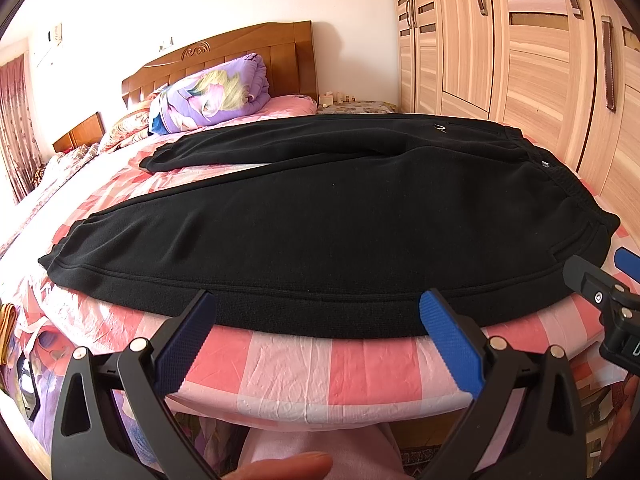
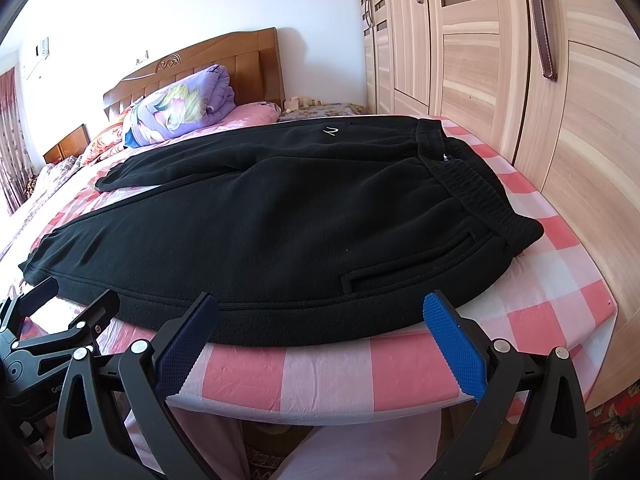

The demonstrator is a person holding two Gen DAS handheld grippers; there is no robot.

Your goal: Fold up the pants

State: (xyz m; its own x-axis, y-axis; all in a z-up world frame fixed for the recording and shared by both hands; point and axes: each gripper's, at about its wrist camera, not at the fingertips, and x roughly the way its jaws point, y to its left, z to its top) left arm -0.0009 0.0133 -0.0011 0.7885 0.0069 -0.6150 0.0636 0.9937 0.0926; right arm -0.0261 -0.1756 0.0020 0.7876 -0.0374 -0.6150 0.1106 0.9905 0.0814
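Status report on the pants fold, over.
Left gripper open, right gripper open, both at near hem. Black pants flat, unfolded. Nothing blocking.

Plain black fleece pants (image 1: 320, 220) lie mid-frame on a pink-and-white checked plastic cover (image 1: 320, 364) (blue gripper pads (image 1: 448, 340) below).

Checked pink bedsheet (image 1: 304, 364), purple quilt (image 1: 208, 96) (rolled), wooden headboard (image 1: 240, 52), wardrobe (image 1: 520, 60)

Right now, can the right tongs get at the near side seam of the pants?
Probably yes. The right tongs are open and straddle the near seam of the pants, which lie flat on the checked cover. Nothing lies between them. The left tongs sit off to the side.
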